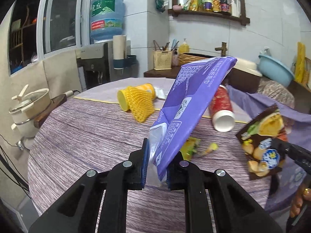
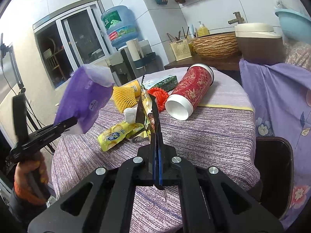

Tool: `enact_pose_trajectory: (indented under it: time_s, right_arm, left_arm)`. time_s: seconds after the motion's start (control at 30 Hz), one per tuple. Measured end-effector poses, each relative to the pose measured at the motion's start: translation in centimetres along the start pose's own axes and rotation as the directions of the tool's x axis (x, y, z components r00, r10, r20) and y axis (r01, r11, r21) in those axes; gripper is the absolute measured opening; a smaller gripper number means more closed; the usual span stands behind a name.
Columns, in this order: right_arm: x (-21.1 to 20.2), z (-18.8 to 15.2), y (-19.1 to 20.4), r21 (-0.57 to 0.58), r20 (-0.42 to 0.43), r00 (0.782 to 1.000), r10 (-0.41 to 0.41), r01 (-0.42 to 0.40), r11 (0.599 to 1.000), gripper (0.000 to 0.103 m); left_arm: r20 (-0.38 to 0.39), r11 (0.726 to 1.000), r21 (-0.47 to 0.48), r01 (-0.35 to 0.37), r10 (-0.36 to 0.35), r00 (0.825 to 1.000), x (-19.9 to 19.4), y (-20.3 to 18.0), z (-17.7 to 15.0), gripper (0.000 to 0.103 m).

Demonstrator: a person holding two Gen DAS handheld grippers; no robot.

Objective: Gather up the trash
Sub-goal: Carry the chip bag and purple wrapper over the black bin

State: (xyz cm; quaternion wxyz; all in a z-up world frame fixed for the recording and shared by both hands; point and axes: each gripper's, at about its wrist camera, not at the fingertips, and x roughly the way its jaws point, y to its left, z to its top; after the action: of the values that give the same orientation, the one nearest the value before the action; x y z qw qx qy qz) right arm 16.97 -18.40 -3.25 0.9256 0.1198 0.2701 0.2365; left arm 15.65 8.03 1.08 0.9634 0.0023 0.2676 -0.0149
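Both hands loaded mid-pickup: left gripper [image 1: 156,167] jaws pinching the purple tissue pack [image 1: 194,101], right gripper [image 2: 157,167] jaws pinching a snack wrapper [image 2: 148,104], so next is probably finding a bin, with cups still near the tabletop's [image 2: 204,136] far edge.

Pretty sure I'm driving around in somebody's home kitchen here. White tiled walls, a water dispenser [image 1: 93,62] with a big blue jug [image 1: 107,16] on top, and a dark wooden wall shelf [image 1: 208,13] packed with oil and sauce bottles [image 1: 211,1]. There's a faucet [image 2: 237,18] over a woven-looking basin [image 2: 214,45], a chopstick holder [image 1: 162,59], a rice cooker [image 2: 258,38], and a small electric pot [image 1: 29,110] off to the side. The round surface [image 1: 87,136] has a lived-in purple striped tablecloth.
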Motion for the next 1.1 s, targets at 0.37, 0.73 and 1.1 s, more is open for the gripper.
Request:
enact_pose_trajectory:
  time_s: [0.37,0.73,1.1]
  right_arm:
    - [-4.0,-0.6,-3.2,0.046,0.066,0.994,-0.085,0.082,0.996,0.003]
    - [-9.0,-1.7,-13.3,0.183,0.082,0.937,-0.340,0.321,0.929,0.003]
    - [-2.5,-7.4,-21.7,0.269,-0.142,0.892,-0.429,0.451,0.851,0.003]
  left_arm:
    - [0.015,0.984,0.040,0.176,-0.176,0.984,-0.9,-7.7,-1.7,0.015]
    - [-0.024,0.920,0.133,0.369,-0.369,0.929,0.3,-17.6,-2.2,0.015]
    - [-0.132,0.867,0.183,0.464,-0.446,0.885,2.6,-23.7,-4.5,0.015]
